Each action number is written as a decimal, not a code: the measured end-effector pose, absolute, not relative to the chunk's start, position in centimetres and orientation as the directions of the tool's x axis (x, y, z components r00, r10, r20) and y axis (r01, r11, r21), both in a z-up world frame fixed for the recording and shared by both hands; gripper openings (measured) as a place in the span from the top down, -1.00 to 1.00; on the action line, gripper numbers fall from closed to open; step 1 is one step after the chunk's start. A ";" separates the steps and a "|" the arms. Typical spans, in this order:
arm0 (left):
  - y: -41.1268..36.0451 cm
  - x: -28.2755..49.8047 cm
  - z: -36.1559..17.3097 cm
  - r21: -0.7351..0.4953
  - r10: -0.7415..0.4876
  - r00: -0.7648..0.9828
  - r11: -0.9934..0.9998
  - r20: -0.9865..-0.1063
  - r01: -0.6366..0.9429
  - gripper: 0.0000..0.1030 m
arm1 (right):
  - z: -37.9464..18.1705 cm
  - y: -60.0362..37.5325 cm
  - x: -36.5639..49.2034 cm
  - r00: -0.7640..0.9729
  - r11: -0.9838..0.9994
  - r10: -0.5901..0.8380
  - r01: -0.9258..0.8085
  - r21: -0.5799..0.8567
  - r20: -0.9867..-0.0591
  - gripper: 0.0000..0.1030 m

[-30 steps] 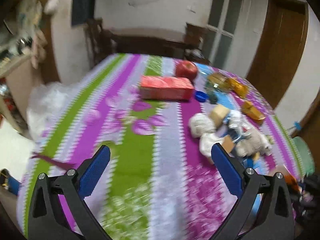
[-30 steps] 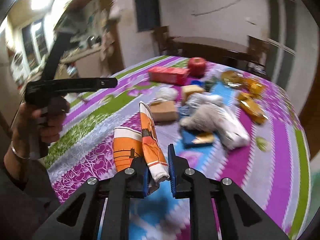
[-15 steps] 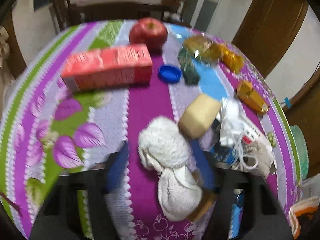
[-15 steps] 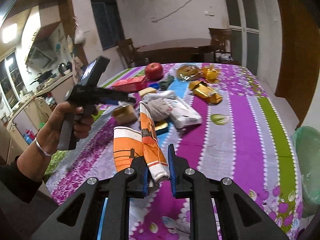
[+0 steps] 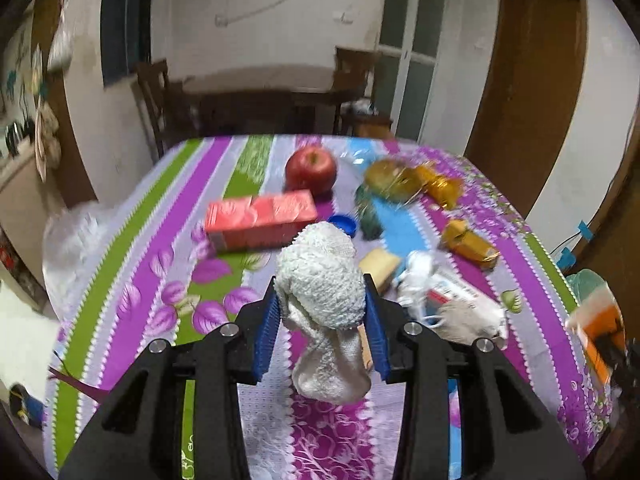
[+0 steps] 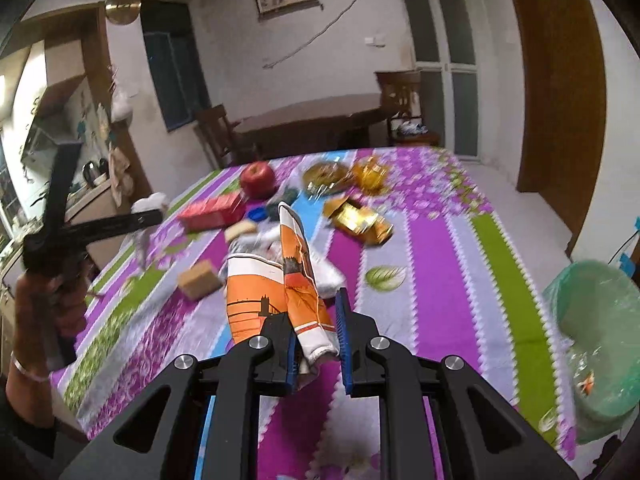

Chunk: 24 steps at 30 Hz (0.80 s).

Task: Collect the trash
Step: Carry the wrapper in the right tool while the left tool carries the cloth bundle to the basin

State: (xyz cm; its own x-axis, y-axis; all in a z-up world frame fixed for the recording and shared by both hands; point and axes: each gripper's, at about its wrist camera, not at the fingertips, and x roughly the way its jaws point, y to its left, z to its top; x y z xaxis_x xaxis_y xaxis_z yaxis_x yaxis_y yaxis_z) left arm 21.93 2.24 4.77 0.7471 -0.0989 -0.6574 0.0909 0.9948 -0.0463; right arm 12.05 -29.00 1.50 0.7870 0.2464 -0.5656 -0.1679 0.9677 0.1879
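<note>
While the left claw (image 5: 322, 320) clamps its blue pads against both sides of a crumpled white tissue wad (image 5: 320, 284), the wad bulges above the pads and its lower end hangs down between the black arms, raised off the worktop (image 5: 132, 264). Behind it in the left wrist view, at the middle of the frame, a red carton (image 5: 260, 218) lies on its side on the striped purple, green and lilac cloth, with a red apple (image 5: 311, 170) just beyond it and a blue bottle cap (image 5: 343, 224) near the carton's right end. To the right of the wad sit a tan block (image 5: 380, 266), a heap of white wrappers (image 5: 452, 304) and, further toward the upper right, gold foil wrappers (image 5: 470, 242).

The right claw (image 6: 316, 340) is closed on a flattened orange-and-white paper cup (image 6: 276, 292), which sticks up and forward from between its pads above the worktop (image 6: 436, 252). At the right edge of the right wrist view, beside the worktop's edge, stands a bin lined with a pale green bag (image 6: 596, 340). At the left of that frame the other handheld tool shows as a black bar, blurred. A small cardboard box (image 6: 200, 280) rests left of the cup.
</note>
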 end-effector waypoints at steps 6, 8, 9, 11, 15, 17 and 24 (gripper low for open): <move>-2.5 21.0 7.0 0.000 -0.126 0.783 0.987 -0.609 0.159 0.28 | 4.1 -31.5 11.6 0.833 0.982 0.176 -0.110 0.154 -0.524 0.67; -4.7 21.1 7.4 0.013 -0.147 0.786 0.981 -0.601 0.193 0.28 | 4.9 -32.6 11.4 0.842 0.986 0.147 -0.086 0.140 -0.519 0.67; -5.7 21.1 7.6 0.018 -0.159 0.786 0.977 -0.598 0.211 0.28 | 5.3 -33.4 11.3 0.848 0.989 0.127 -0.069 0.131 -0.515 0.67; -8.2 21.0 7.9 0.046 -0.174 0.792 0.968 -0.585 0.247 0.28 | 6.1 -35.1 10.8 0.853 0.992 0.095 -0.039 0.119 -0.512 0.67; -13.0 20.9 8.1 0.085 -0.216 0.789 0.944 -0.575 0.320 0.28 | 7.4 -39.2 9.5 0.853 0.996 0.000 0.049 0.080 -0.522 0.67; -15.7 20.8 8.1 0.104 -0.243 0.783 0.926 -0.573 0.363 0.28 | 7.7 -41.3 8.9 0.847 0.993 -0.042 0.092 0.069 -0.530 0.67; -23.6 19.7 7.5 0.144 -0.318 0.748 0.865 -0.582 0.480 0.28 | 8.0 -49.0 5.9 0.808 0.972 -0.183 0.233 0.018 -0.560 0.67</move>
